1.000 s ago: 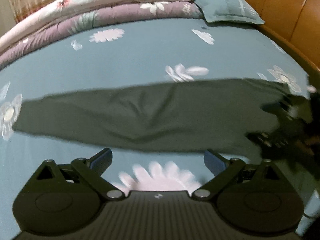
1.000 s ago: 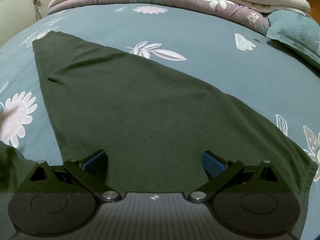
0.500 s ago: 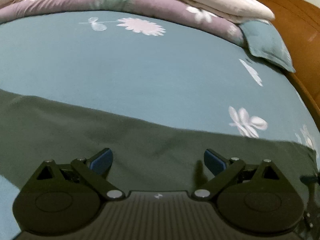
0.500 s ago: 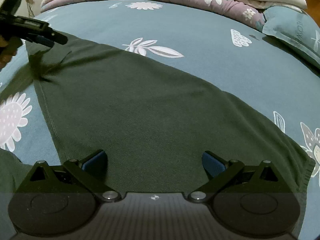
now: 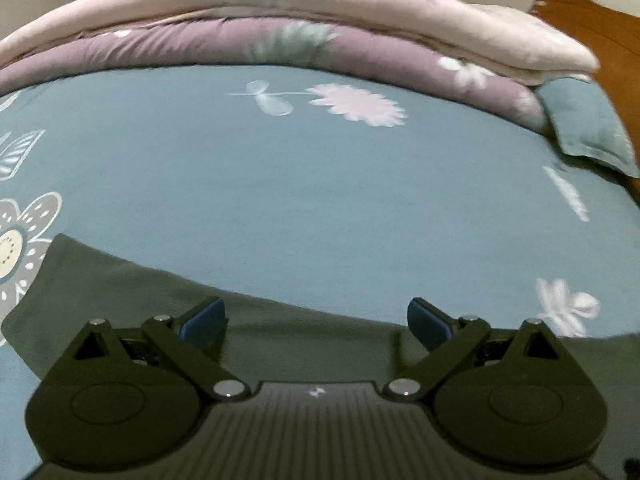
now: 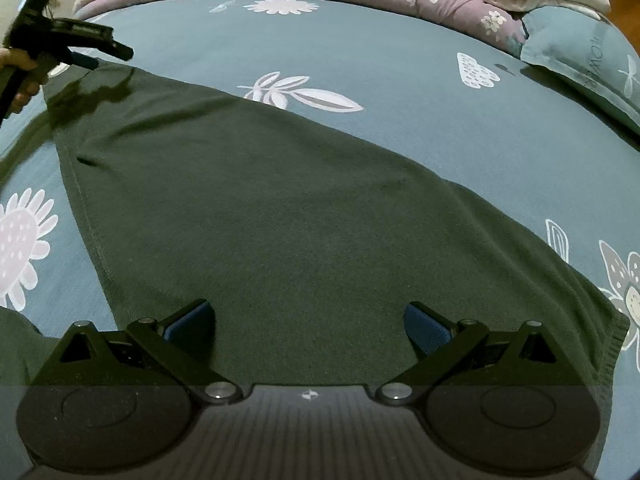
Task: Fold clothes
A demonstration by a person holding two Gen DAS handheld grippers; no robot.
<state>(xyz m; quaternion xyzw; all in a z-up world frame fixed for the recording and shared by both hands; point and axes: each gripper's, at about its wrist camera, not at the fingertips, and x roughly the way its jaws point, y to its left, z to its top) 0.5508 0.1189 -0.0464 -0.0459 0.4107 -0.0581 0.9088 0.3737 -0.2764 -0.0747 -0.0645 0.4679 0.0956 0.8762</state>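
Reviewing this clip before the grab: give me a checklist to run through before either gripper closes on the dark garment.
1. Left gripper open: ok, blue pads spread wide, nothing between them.
2. Right gripper open: ok, pads apart over the cloth.
3. Dark green garment lying flat on the bedsheet: ok, only light creases near its far corner.
4. Left gripper at the garment's far edge: ok, in the right wrist view it hovers by that corner; contact cannot tell.
5. Right gripper at an edge to pinch: not ok, its pads face mid-cloth, the ribbed hem sits off to the right.
6. Folded quilts clear of the garment: ok.
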